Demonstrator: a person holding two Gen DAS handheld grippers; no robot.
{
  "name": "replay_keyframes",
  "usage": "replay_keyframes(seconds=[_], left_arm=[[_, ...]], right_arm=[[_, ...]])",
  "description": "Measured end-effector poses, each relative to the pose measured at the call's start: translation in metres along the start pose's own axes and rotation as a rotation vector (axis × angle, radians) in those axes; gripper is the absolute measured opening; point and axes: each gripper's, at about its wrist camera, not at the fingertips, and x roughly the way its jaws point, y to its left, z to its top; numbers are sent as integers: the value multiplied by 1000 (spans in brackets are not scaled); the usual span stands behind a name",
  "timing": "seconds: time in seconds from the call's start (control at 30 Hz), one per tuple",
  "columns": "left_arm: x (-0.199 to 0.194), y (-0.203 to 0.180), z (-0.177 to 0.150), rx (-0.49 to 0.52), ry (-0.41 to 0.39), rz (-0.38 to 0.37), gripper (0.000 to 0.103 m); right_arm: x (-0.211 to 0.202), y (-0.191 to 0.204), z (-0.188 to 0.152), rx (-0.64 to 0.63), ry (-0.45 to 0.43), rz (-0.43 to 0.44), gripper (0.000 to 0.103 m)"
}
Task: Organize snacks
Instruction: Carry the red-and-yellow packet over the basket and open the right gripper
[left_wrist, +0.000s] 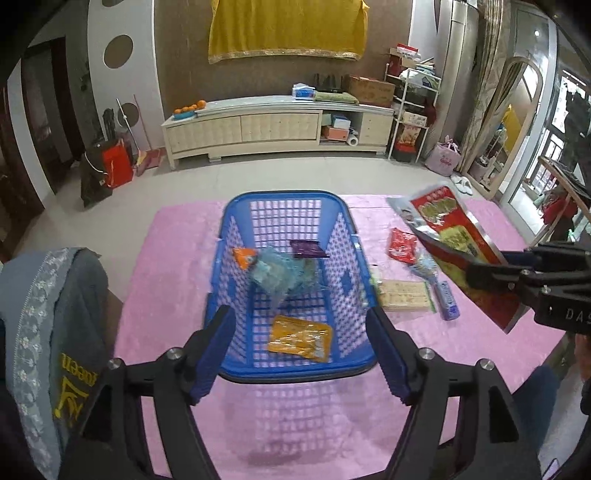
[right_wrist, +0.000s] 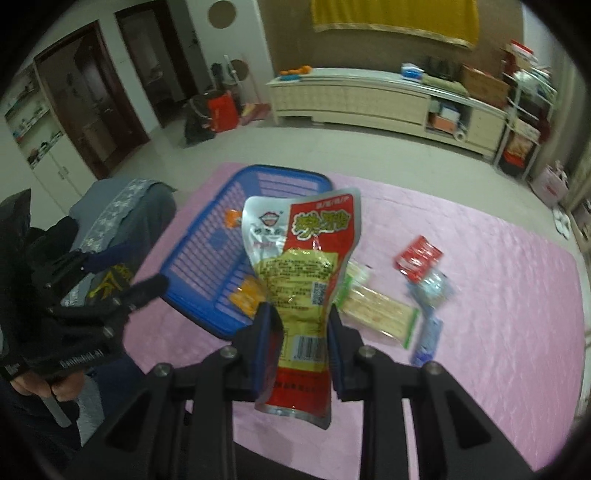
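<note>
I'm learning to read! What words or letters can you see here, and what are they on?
"DAS": on the right gripper, the rest cut off.
Yellow print on the grey cloth: not clear enough to read.
Big yellow characters on the red snack bag: blurred.
Its small print and barcode numbers: too small.
White lettering on the left gripper: blurred.

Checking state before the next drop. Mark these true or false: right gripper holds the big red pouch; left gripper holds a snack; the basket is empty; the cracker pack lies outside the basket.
1. The right gripper holds the red pouch: true.
2. The left gripper holds a snack: false, its jaws are open and empty.
3. The blue basket is empty: false, it holds several packets.
4. The cracker pack lies outside the basket: true.
</note>
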Motion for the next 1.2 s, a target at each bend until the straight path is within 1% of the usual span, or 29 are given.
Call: replay_keyframes(seconds=[0.23,0.33,0.43,0.67,0.77,0.83,0.97,1.03,1.07,1.1,1.2], left_arm=[[14,25,4,6,26,34,72],[23,38,4,-9,40,29,72],[31,47,2,-24,52,26,72],[52,67,-7,-56,87,13,72],[58,71,-9,-66,100,17,72],[60,72,-9,-79,102,9,72],[61,70,-10,-83,103,1,72],[60,69,-10,-77,102,2,72],[60,68,-11,-74,101,-1,72],[59,67,-11,-72,101,-5,72],[59,65,-13,-67,102,-8,72]], right_arm=[[38,30,16,-43,52,16,31],[54,38,20,-37,80,24,31],[71,43,24,-34,107,13,31],[103,44,32,7,160,-22,31],[113,44,30,14,173,-51,31],[118,44,30,22,184,-51,31],[121,42,29,34,174,-49,35],[121,44,29,12,173,-59,43],[121,45,28,-8,172,-77,54],[119,47,27,-23,169,-98,62],[112,42,24,-17,160,-101,73]])
